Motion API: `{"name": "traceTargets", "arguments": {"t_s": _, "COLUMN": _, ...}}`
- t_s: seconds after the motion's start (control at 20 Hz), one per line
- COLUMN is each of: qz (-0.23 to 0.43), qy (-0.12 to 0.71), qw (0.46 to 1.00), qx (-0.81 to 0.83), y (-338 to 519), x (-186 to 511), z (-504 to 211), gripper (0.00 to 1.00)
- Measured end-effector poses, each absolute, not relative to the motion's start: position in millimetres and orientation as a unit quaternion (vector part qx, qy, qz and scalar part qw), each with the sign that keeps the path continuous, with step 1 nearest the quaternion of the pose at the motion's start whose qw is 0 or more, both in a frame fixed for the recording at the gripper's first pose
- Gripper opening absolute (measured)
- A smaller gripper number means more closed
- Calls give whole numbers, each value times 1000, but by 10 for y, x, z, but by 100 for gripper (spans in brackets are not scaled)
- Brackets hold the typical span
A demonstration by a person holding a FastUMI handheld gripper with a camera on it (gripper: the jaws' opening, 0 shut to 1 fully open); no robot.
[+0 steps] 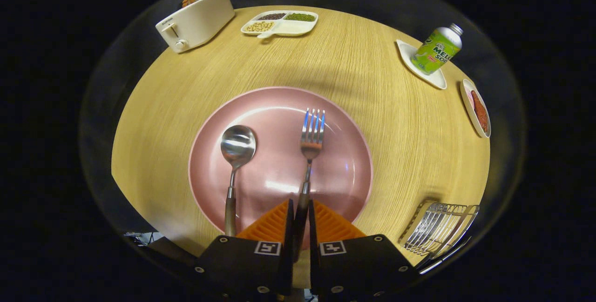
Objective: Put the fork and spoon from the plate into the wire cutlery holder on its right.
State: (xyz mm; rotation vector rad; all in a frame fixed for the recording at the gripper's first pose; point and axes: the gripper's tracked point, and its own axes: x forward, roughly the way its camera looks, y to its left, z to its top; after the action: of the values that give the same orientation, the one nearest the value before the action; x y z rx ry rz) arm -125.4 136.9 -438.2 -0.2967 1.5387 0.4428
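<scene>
A pink plate (335, 120) lies on the round wooden table, just ahead of my fingers. On it lie a spoon (236, 148) to the left and a fork (311, 134) to the right, both with dark handles pointing toward me. My gripper (301, 209) is shut on the fork's handle, both fingers pressing its sides, tines pointing away over the plate. The spoon's handle runs down beside the left finger, untouched. The wire cutlery holder (437, 230) stands on the table to the right of the plate, close to the near edge.
At the far side stand a white toaster (195, 20) and a divided tray of beans and grains (279, 23). To the far right a green bottle (437, 48) sits on a white dish, with a small dish of red food (477, 109) near the table edge.
</scene>
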Motion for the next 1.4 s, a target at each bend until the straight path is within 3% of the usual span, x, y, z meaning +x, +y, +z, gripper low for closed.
{"name": "traceTargets", "arguments": {"t_s": 0.4, "qz": 194, "qy": 673, "qw": 700, "qx": -135, "y": 1340, "x": -1190, "z": -4324, "gripper": 5}}
{"name": "traceTargets", "arguments": {"t_s": 0.75, "qz": 182, "qy": 635, "qw": 742, "qx": -113, "y": 1224, "x": -1045, "z": -3834, "gripper": 5}}
{"name": "traceTargets", "arguments": {"t_s": 1.4, "qz": 61, "qy": 624, "qw": 776, "qx": -71, "y": -10, "x": -1262, "z": -3235, "gripper": 5}}
